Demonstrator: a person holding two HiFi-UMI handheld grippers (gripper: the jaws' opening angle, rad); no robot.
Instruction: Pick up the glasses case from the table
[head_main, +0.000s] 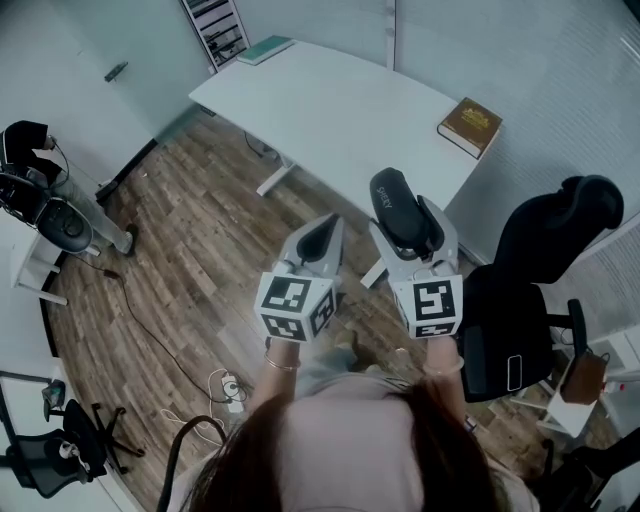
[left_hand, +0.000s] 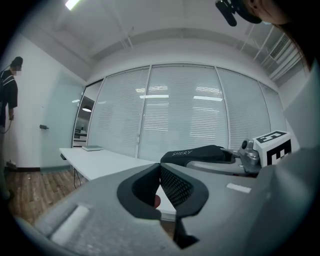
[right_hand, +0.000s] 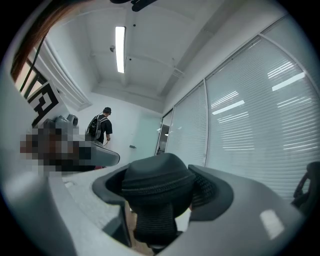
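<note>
A black zipped glasses case (head_main: 393, 203) is held in the air in front of me, off the white table (head_main: 330, 110). My right gripper (head_main: 408, 222) is shut on it. In the right gripper view the case (right_hand: 157, 186) fills the space between the two jaws of the right gripper (right_hand: 161, 196). My left gripper (head_main: 320, 238) hangs beside it on the left, shut and with nothing in it. In the left gripper view the left gripper (left_hand: 161, 186) has its pads together, and the case (left_hand: 200, 154) shows to the right, lettered on its side.
A brown book (head_main: 470, 125) lies on the table's right corner and a teal book (head_main: 265, 48) at its far end. A black office chair (head_main: 545, 260) stands to my right. Cables (head_main: 225, 385) lie on the wooden floor. A person (right_hand: 101, 128) stands by the far wall.
</note>
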